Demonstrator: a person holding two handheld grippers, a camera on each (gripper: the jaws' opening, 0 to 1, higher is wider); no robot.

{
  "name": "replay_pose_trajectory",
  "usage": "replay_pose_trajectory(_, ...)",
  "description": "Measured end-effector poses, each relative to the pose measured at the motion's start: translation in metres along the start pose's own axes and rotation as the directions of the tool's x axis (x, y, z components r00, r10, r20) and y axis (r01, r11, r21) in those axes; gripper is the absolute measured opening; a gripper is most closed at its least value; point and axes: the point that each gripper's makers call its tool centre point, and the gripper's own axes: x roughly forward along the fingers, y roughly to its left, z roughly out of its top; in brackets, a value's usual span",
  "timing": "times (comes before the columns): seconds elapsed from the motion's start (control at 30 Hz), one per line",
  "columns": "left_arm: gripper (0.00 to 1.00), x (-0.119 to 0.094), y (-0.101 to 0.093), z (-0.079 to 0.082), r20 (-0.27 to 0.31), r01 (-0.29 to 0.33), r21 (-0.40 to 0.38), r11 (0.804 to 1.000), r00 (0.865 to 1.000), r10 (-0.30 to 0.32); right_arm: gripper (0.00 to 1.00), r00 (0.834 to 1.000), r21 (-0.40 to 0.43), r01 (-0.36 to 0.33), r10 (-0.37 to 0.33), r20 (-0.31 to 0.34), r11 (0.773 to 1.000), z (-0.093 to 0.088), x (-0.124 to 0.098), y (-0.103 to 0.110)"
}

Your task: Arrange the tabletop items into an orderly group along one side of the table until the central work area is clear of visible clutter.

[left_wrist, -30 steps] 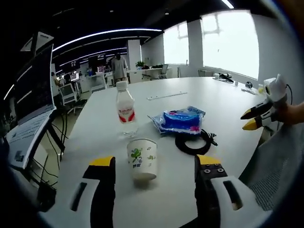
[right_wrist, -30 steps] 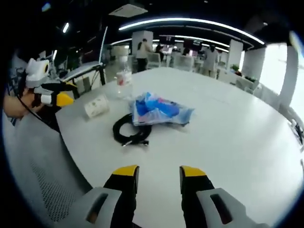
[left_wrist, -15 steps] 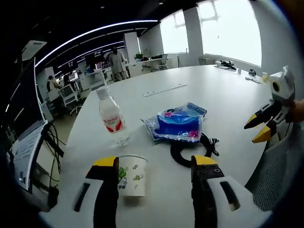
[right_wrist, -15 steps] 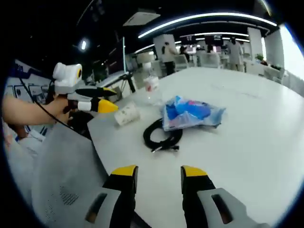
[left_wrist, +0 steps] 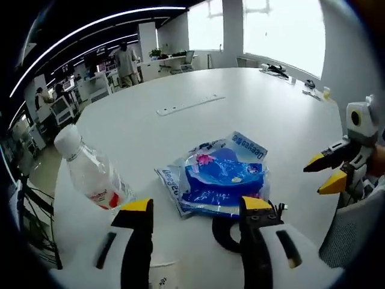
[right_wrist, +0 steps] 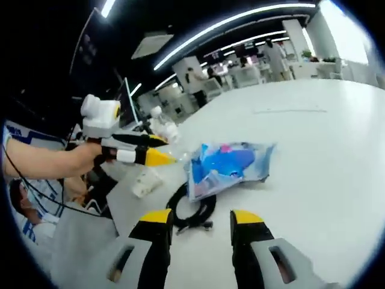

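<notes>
Bottle (left_wrist: 90, 176) is leaning at the left of the left gripper view, with the blue bag (left_wrist: 219, 175) lying mid-table beside it and the black cable (left_wrist: 227, 232) peeking out just under the bag — the left gripper (left_wrist: 192, 208) is hovering over them, jaws wide apart and holding nothing. Farther right, the right gripper (left_wrist: 325, 171) is hanging off the table edge, jaws parted and empty. Cup (right_wrist: 145, 182) is lying on its side left of the cable in the right gripper view — near the table's edge.
</notes>
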Motion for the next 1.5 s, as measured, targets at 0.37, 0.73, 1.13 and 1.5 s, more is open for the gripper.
replay_pose_trajectory(0.37,0.52,0.041,0.007,-0.018,-0.091,0.067,-0.027,0.997,0.993,-0.069,0.37,0.998,0.085,0.017,-0.012,-0.058,0.996,-0.003,0.042,-0.008)
replay_pose_trajectory(0.73,0.43,0.063,0.003,-0.021,-0.103,0.118,-0.032,0.992,0.987,-0.121,0.37,0.995,0.181,0.050,-0.033,-0.094,0.982,-0.014,0.063,-0.013)
replay_pose_trajectory(1.13,0.03,0.056,0.004,-0.013,-0.087,0.087,-0.015,0.996,0.992,-0.088,0.18,0.991,0.203,0.082,-0.059,-0.118,0.976,-0.012,0.077,-0.021)
replay_pose_trajectory(1.5,0.00,0.025,-0.019,0.010,0.001,0.086,-0.071,0.994,0.996,-0.086,0.06,0.996,0.243,0.081,-0.069,-0.056,0.967,-0.002,0.049,-0.026)
